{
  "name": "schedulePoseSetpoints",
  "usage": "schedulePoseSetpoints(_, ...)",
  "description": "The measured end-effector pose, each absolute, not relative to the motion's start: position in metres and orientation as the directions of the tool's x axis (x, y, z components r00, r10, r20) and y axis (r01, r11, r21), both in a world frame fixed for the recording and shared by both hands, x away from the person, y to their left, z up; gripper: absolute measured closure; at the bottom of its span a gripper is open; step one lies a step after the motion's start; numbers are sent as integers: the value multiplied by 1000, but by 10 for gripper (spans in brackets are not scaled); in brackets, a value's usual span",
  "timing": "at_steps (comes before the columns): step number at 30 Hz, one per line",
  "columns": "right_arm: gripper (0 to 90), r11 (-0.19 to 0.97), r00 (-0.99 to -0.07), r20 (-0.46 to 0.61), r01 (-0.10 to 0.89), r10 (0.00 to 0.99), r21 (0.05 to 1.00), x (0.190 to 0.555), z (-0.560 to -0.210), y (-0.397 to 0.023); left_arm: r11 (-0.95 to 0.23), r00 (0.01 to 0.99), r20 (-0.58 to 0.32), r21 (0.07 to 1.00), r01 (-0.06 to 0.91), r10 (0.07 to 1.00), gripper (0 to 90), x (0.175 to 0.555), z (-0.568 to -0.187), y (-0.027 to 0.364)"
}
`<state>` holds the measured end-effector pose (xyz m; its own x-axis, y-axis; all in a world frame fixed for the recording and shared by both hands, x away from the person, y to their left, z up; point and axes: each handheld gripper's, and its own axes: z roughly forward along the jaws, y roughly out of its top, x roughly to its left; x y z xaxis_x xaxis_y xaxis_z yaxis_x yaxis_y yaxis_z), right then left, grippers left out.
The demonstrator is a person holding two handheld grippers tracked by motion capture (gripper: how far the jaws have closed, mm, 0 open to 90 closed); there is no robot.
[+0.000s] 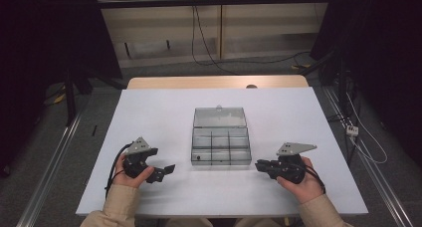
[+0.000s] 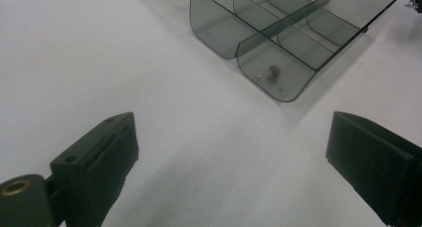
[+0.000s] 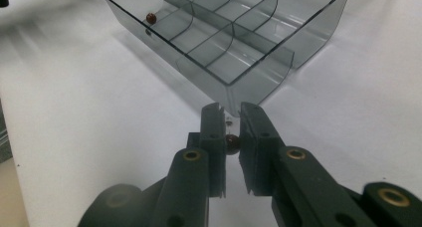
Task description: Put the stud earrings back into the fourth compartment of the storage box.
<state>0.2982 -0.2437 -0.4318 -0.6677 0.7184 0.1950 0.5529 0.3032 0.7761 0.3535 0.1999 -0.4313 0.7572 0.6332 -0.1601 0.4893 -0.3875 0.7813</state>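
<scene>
A: Right gripper (image 3: 230, 118) jaws narrow, pinching bead (image 3: 232, 143) between the pads, box (image 3: 259, 70) just ahead.
B: Looks tiny, hard, slippery; keep it centred. Left gripper (image 2: 234, 152) jaws wide, empty.

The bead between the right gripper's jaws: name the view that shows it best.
The right gripper view: the dark bead sits close up, pinched between the right gripper jaws. The high view shows that gripper, the bead too small to tell.

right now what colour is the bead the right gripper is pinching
Dark reddish brown bead, clearest in the right gripper view.
</scene>
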Motion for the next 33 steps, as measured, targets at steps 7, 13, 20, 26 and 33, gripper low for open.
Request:
schedulePoseSetpoints(7, 807, 301, -674, 190, 540, 714, 786, 298, -423, -244, -388, 757, -158, 782, 488, 634, 61, 354, -431, 200)
schedulePoseSetpoints(13, 807, 307, -684, 181, 527, 707, 792, 300, -415, -242, -387, 757, -158, 783, 488, 634, 60, 354, -431, 201)
schedulePoseSetpoints(20, 807, 312, -692, 170, 513, 701, 799, 305, -407, -238, -385, 756, -157, 784, 487, 636, 60, 354, -431, 201)
schedulePoseSetpoints(26, 807, 320, -697, 165, 510, 698, 799, 307, -404, -235, -385, 756, -158, 784, 487, 636, 60, 353, -431, 201)
schedulePoseSetpoints(33, 807, 326, -705, 166, 507, 689, 798, 312, -403, -231, -386, 757, -158, 783, 487, 635, 60, 354, -431, 201)
